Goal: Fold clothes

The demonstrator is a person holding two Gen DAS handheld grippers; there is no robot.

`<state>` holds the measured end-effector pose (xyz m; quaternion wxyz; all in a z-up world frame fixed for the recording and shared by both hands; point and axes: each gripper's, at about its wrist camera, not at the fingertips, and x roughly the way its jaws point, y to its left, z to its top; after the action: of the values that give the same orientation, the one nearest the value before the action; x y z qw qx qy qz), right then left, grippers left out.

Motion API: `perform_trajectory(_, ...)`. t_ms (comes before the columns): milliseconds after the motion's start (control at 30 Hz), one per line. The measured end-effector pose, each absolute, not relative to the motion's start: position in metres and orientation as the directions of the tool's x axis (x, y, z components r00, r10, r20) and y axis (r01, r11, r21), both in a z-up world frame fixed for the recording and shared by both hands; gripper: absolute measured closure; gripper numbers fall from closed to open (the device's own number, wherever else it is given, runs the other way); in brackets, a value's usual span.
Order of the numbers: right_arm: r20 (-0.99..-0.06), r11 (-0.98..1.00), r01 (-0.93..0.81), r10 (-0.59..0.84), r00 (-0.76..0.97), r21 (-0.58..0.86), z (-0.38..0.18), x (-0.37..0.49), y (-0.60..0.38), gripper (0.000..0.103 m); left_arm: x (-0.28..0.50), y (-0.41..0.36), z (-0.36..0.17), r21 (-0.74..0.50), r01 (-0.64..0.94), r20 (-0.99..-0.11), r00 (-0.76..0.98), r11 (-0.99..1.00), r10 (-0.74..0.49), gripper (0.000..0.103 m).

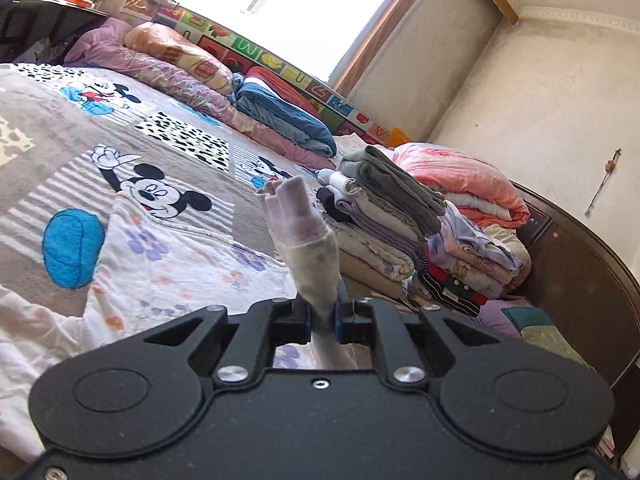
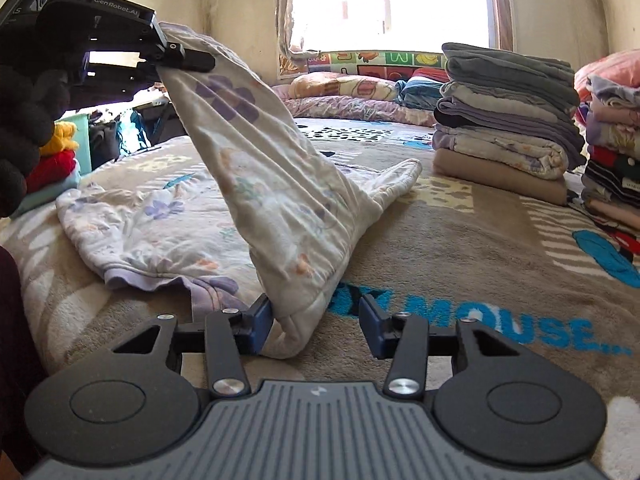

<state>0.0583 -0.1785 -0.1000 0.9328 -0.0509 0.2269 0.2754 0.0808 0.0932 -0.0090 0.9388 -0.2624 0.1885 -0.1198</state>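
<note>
A white garment with purple and orange flowers (image 2: 264,184) lies partly on the bed, with one end pulled up into a slanted tent. My left gripper (image 2: 176,56) holds that raised end at the upper left, gripped by a dark-gloved hand (image 2: 24,120). In the left wrist view the left gripper (image 1: 322,316) is shut on the garment's cuff (image 1: 300,216), which sticks up past the pads. My right gripper (image 2: 316,326) stands low over the blanket with its jaws apart. The garment's lower folded corner sits between them, against the left pad (image 2: 260,326) and clear of the right one.
Two stacks of folded clothes (image 2: 504,120) (image 2: 612,152) stand on the Mickey Mouse blanket (image 2: 480,264) at the right. Rolled quilts and pillows (image 1: 180,64) line the window wall. A dark wooden headboard (image 1: 580,264) bounds the bed. A red and yellow toy (image 2: 60,152) sits at the left.
</note>
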Motion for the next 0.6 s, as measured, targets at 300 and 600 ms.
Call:
perform_trajectory(300,-0.474,0.835,-0.527,0.404,0.782,-0.158,-0.104,0.048,-0.157,0.055,0.057,0.142,-0.040,-0.607,0.050,-0.310,0.904,0.793,-0.294,0.094)
perform_trajectory(600,-0.483,0.831,-0.521,0.381,0.789,-0.196,-0.107,0.043,-0.153,0.056,0.048,0.157,-0.057,-0.565,-0.047,-0.395,0.892,0.824,-0.220,0.094)
